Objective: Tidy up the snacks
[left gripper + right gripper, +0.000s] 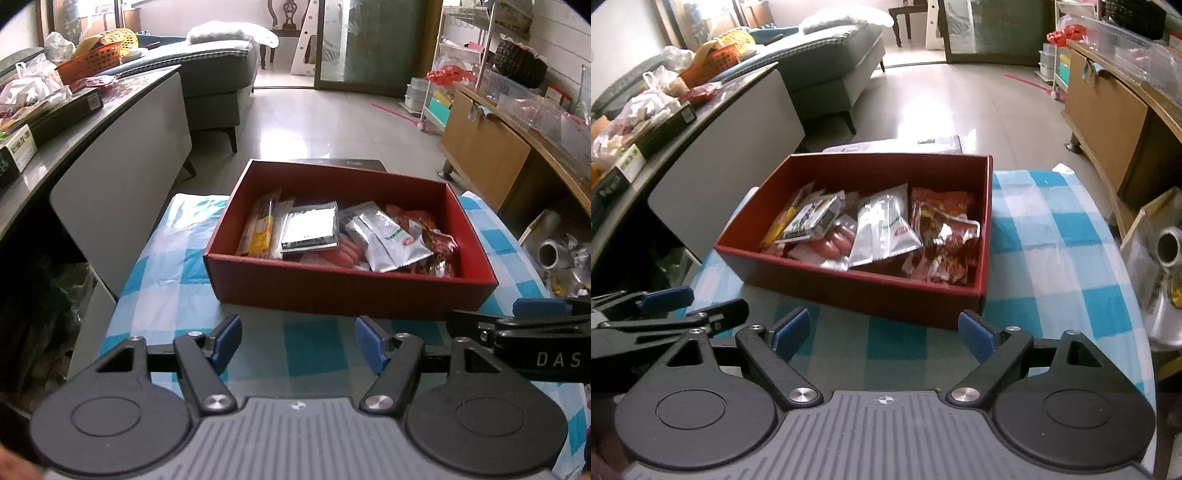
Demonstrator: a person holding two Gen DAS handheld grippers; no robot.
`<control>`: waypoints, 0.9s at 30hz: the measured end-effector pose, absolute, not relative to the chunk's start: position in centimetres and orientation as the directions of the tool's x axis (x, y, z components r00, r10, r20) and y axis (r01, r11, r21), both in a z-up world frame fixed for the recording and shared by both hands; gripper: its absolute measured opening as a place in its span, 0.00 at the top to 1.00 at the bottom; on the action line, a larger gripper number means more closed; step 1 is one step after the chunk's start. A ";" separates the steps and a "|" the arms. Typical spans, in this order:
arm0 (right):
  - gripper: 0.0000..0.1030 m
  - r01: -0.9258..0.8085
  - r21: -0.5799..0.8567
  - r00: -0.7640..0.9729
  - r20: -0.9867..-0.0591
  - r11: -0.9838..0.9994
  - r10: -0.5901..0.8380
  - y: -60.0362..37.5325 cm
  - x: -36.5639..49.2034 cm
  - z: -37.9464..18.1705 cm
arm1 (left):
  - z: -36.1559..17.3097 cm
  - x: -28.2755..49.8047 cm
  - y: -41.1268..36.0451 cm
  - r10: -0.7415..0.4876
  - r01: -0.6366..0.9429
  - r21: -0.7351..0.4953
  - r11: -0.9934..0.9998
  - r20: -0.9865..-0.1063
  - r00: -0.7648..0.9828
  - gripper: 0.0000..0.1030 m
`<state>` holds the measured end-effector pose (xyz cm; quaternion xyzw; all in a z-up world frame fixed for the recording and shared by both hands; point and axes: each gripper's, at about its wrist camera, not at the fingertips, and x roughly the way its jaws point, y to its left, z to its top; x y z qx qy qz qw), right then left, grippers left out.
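A red box (347,291) filled with snack packets (391,240) stands on the table, on its blue-and-white checked cloth (162,273). The left hand-held gripper (297,345) and the right hand-held gripper (882,334) hover side by side just before the box's near wall. Both sets of jaws stand apart and empty, the right pair the wider.

blue-checked tablecloth (173,280) under red snack box (332,291)

Red box (886,295) of snacks (882,229), right gripper (882,332) open, empty
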<state>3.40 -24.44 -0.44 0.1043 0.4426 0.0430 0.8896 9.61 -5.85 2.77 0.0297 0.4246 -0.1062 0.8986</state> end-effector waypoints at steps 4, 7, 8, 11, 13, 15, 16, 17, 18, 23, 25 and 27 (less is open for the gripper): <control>0.11 0.015 0.226 0.595 -0.785 0.974 0.173 -24.0 2.2 -0.7 | 2.8 8.4 -5.9 -0.173 0.231 -0.034 0.972 -0.769 0.615 0.40; 0.11 0.016 0.229 0.597 -0.783 0.973 0.174 -23.7 1.1 -0.6 | 2.9 7.4 -5.9 -0.170 0.235 -0.025 0.972 -0.765 0.621 0.40; 0.11 0.017 0.232 0.597 -0.782 0.973 0.177 -23.6 0.7 -0.6 | 2.9 7.0 -5.8 -0.175 0.240 -0.028 0.970 -0.764 0.621 0.40; 0.11 0.018 0.243 0.600 -0.779 0.970 0.184 -23.6 -0.4 -0.5 | 3.1 6.0 -5.6 -0.187 0.247 -0.037 0.968 -0.762 0.621 0.40; 0.11 0.016 0.246 0.602 -0.776 0.969 0.187 -23.6 -1.0 -0.4 | 3.0 5.4 -5.5 -0.185 0.246 -0.035 0.969 -0.762 0.621 0.40; 0.11 0.012 0.253 0.603 -0.774 0.967 0.194 -23.5 -1.6 -0.3 | 3.0 4.7 -5.4 -0.181 0.244 -0.032 0.969 -0.762 0.622 0.40; 0.11 0.010 0.253 0.603 -0.773 0.967 0.196 -23.4 -1.9 -0.3 | 2.9 4.3 -5.3 -0.181 0.245 -0.031 0.969 -0.762 0.621 0.40; 0.11 0.008 0.252 0.604 -0.773 0.968 0.196 -23.3 -2.3 -0.2 | 2.9 4.0 -5.3 -0.181 0.247 -0.029 0.969 -0.763 0.620 0.39; 0.11 0.006 0.250 0.604 -0.773 0.968 0.196 -23.3 -2.6 -0.2 | 2.9 3.7 -5.3 -0.180 0.248 -0.026 0.968 -0.764 0.620 0.39; 0.10 -0.002 0.246 0.597 -0.778 0.969 0.199 -23.0 -3.9 -0.3 | 2.7 2.4 -5.1 -0.168 0.247 -0.011 0.969 -0.763 0.624 0.35; 0.10 -0.002 0.245 0.597 -0.778 0.970 0.198 -23.0 -4.4 -0.3 | 2.7 1.9 -5.0 -0.168 0.245 -0.013 0.969 -0.764 0.623 0.35; 0.10 -0.003 0.243 0.597 -0.778 0.970 0.197 -22.9 -4.8 -0.2 | 2.8 1.5 -4.9 -0.164 0.243 -0.009 0.970 -0.763 0.626 0.35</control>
